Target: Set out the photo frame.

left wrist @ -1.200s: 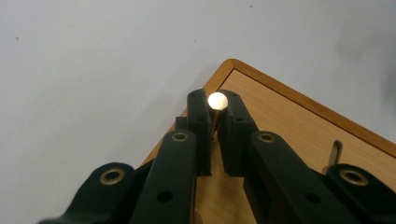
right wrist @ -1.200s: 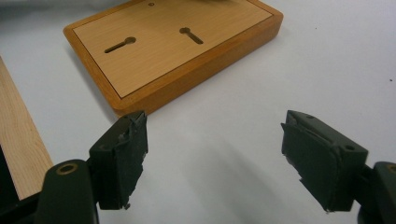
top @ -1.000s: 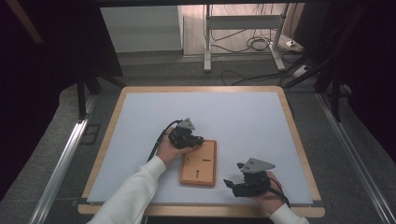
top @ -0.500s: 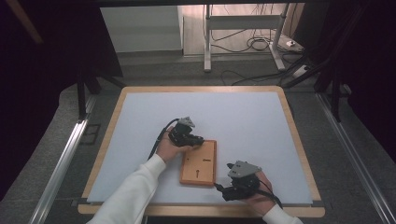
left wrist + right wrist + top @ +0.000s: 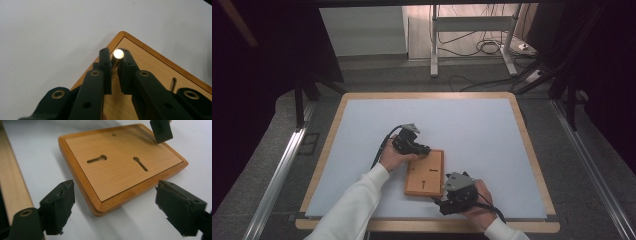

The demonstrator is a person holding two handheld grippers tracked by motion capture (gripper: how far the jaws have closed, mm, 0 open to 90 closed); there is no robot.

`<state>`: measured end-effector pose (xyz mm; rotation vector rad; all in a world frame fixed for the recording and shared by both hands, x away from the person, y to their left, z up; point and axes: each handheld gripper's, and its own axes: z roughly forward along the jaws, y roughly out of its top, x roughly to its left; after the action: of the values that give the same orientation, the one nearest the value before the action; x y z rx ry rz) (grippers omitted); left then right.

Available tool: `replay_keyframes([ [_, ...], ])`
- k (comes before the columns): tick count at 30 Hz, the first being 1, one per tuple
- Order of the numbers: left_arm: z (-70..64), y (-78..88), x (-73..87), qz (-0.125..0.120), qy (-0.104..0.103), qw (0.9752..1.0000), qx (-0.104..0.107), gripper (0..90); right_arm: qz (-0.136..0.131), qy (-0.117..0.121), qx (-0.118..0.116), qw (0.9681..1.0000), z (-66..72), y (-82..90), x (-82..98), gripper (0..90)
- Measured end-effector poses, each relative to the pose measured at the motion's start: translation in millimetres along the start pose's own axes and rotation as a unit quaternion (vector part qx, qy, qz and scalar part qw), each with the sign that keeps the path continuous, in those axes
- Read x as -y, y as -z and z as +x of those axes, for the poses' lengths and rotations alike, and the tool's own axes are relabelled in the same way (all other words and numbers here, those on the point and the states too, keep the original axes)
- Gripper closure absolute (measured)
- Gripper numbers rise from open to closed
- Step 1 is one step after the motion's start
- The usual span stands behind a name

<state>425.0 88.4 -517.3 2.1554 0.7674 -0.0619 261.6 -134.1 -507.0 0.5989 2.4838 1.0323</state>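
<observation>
A flat rectangular wooden board with rounded corners, a darker rim and a paler grained inset panel lies on the smooth pale blue-grey table mat, which sits in a light wooden frame.

The left gripper has its matte black jaws drawn almost together on a small brass-coloured metal peg. The peg stands between the pads at the board's far corner, its round top glaring bright, its lower end hidden behind the jaws, so whether it sits in a hole cannot be told. To the right of those jaws a thin dark slot in the panel is partly cut off by the gripper body.

The right gripper stands with its jaws wide apart and has just been opening them further; nothing is between the pads, which touch nothing. The board's near corner lies just ahead of and between them. Beyond that corner the panel shows two keyhole-shaped slots, one lying crosswise, one slanting, and a small round hole near the far edge. At the top right the other gripper's black jaw tip meets the far corner.

In the high view the left gripper is at the board's upper left corner, the right gripper at its lower right.
</observation>
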Motion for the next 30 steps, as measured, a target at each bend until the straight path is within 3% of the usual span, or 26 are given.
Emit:
replay_keyframes([
  [7, 2.1, -0.2, -1.1, 0.002, 0.01, 0.9999, 0.006, 82.3, 0.029, 0.053, 0.039, 0.9974, 14.3, -14.1, -8.2, 11.8],
  [9, 3.6, 0.1, -1.2, 0.004, 0.009, 0.9999, 0.009, 82.2, 0.046, 0.065, 0.054, 0.9953, 18.3, -19.6, -10.1, 11.9],
  [12, 6.2, -0.1, -0.9, 0.002, 0.017, 0.9997, 0.02, 81.6, 0.052, 0.082, 0.067, 0.993, 23.4, -25.0, -12.2, 11.9],
  [18, 6.4, -0.1, -1.4, 0.003, 0.018, 0.9996, 0.019, 81.7, 0.058, 0.11, 0.1, 0.9871, 30.4, -33.4, -13.5, 13.1],
  [25, 5.9, -0.3, -0.8, -0.004, 0.015, 0.9998, 0.012, 83.1, 0.031, 0.131, 0.122, 0.9834, 34.4, -30.8, -13.5, 18.6],
  [30, 3.5, -0.5, -0.4, -0.01, 0.001, 0.9999, -0.007, 84.2, 0.025, 0.135, 0.135, 0.9812, 35.4, -27.5, -18.8, 26.2],
])
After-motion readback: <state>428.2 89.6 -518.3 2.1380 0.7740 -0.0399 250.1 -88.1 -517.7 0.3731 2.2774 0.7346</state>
